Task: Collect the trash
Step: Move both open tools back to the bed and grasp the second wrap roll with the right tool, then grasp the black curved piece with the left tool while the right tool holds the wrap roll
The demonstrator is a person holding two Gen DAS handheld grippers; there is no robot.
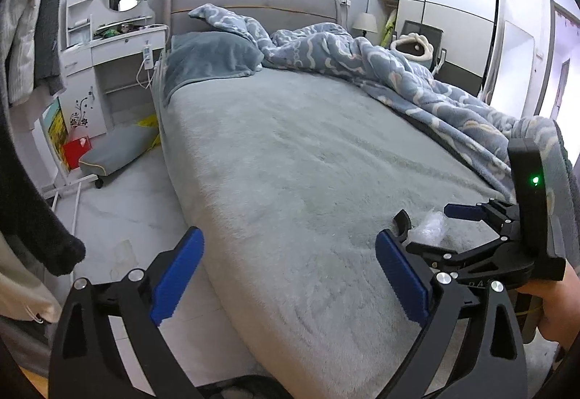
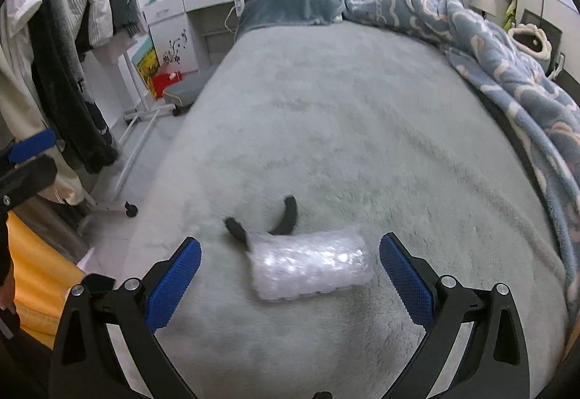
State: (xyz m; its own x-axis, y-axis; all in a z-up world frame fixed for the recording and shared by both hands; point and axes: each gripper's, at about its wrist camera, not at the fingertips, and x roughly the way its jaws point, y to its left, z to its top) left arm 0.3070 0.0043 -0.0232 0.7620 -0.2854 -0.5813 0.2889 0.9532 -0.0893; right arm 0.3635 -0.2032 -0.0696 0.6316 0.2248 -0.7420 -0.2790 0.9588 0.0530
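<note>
**Right gripper lining up on a bubble-wrap roll at the near end of the bed**

The bubble-wrap roll (image 2: 308, 263) is lying crosswise on the grey bed cover (image 2: 344, 108), near the foot edge, and is sitting between the blue pads of the right gripper (image 2: 290, 275) without touching either. A curved black piece (image 2: 281, 217) is resting just behind the roll, apparently touching its far side. The right gripper is standing spread to its widest and is holding nothing. The left gripper (image 1: 288, 277) is likewise gaping fully and empty, hovering over the bed's left edge, with bare floor (image 1: 119, 203) showing beneath one pad. In the left wrist view the right gripper is appearing from the side, its pads flanking the roll. A patterned blue duvet (image 2: 507, 65) is lying bunched along the bed's right side, well apart from the roll.

Likely risks from here: the roll is light and slick, so a closure off its middle could be squeezing it out forward; the plush cover may be getting pinched by pads coming in too low; the black piece could be getting dragged along.
</note>
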